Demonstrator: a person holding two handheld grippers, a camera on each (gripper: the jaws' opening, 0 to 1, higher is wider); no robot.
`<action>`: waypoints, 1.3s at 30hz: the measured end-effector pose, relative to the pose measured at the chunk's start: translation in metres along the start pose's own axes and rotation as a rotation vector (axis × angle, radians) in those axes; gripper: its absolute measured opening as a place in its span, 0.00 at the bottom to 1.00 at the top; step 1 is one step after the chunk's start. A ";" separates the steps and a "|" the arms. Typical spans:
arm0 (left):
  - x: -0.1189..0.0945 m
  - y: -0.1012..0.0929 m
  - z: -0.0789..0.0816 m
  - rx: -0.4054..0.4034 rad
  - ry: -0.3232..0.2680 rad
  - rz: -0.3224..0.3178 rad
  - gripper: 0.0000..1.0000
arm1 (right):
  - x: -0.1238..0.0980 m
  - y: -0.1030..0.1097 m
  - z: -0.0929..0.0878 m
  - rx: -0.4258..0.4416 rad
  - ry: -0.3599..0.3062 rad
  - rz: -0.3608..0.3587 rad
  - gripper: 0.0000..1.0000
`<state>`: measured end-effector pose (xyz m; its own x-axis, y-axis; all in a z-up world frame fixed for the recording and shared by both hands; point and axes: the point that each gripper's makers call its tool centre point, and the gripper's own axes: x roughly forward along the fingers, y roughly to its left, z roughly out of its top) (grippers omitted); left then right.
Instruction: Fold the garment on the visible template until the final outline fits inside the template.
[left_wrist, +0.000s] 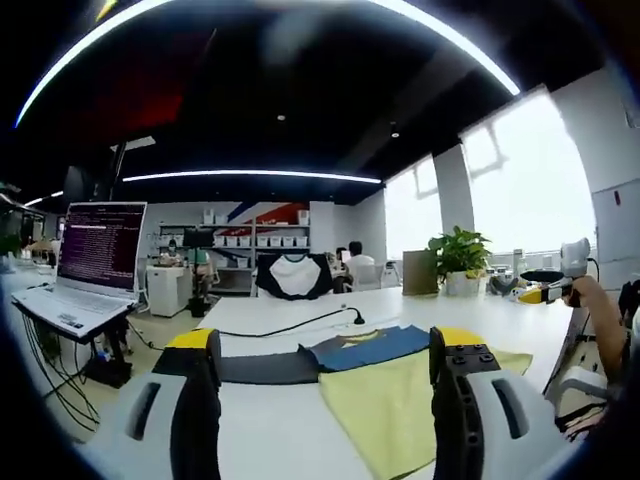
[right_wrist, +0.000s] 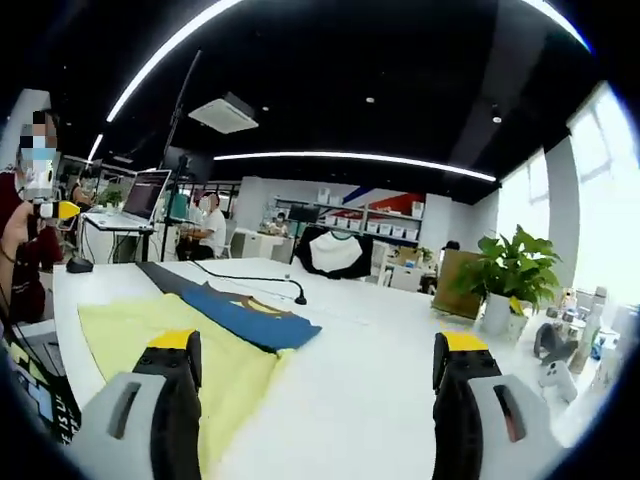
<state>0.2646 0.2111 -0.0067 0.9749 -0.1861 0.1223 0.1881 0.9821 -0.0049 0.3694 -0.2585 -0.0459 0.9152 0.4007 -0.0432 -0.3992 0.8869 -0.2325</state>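
Left gripper view shows my left gripper (left_wrist: 325, 375) with its jaws spread wide and nothing between them, hovering above the white table (left_wrist: 270, 430). The garment (left_wrist: 385, 400), yellow with a blue part at its far end, lies flat just ahead, its near edge reaching between my jaw tips and toward the right one. A dark strip (left_wrist: 265, 368) lies on the table just beside the garment's left side; I take it for part of the template, though I cannot be sure.

Right gripper view has my right gripper (right_wrist: 320, 385) equally wide open and empty, held over bare table, with the garment (right_wrist: 190, 340) off to its left.

I judge the fold has not begun. To do it well, I should bring each gripper down onto a corner on the same edge, pinch only the top layer, lift low, and carry both corners across together so the crease stays straight and the cloth stays on the table.
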 end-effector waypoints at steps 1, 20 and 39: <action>0.000 -0.002 0.000 -0.002 -0.002 -0.003 0.90 | -0.001 -0.001 0.001 -0.015 -0.001 0.001 0.99; 0.039 0.020 -0.009 0.099 0.013 0.030 0.94 | -0.042 -0.012 0.023 -0.018 -0.086 -0.106 0.97; 0.115 0.093 0.048 0.046 -0.028 0.081 1.00 | -0.051 -0.026 0.031 -0.002 -0.126 -0.176 0.97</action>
<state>0.3881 0.2823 0.0543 0.9828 -0.1059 0.1511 0.1026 0.9943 0.0294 0.3319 -0.2946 -0.0070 0.9566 0.2654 0.1200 -0.2338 0.9453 -0.2273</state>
